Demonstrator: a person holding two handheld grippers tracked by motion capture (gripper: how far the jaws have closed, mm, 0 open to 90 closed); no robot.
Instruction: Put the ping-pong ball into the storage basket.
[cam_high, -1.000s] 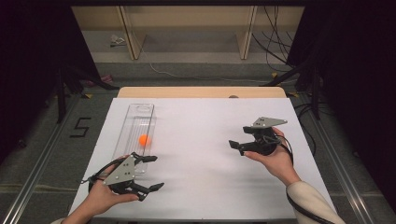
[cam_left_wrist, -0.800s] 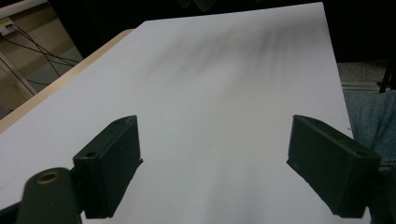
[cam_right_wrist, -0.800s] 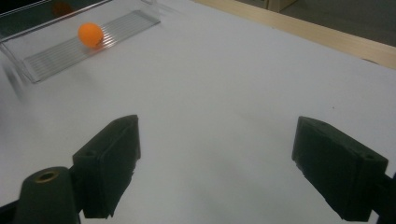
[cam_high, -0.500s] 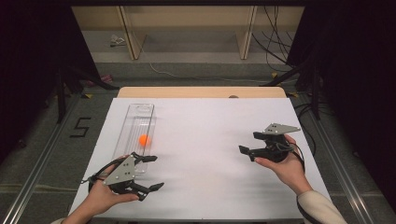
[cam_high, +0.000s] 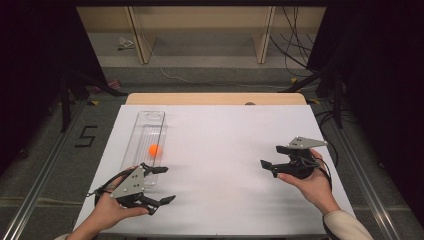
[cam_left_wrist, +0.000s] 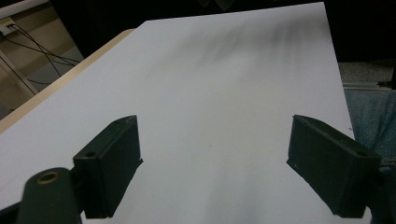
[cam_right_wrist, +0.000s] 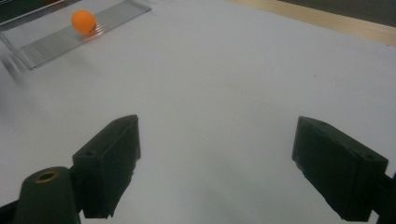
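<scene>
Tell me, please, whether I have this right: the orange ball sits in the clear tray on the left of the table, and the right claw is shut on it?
Not quite. The orange ball does sit in the clear tray on the left, but the right claw is open and holds nothing; it hovers over bare white table far from the ball. The right gripper view shows its jaws spread wide apart.

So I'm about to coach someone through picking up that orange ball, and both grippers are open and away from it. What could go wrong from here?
1. The orange ball is round and lies loose in the clear tray; a glancing touch would likely send it rolling along the tray.
2. The left gripper is close to the tray's near end, so a careless reach could bump the light tray and shift it.
3. The right gripper is far across the white table, so it would need a long reach.
</scene>
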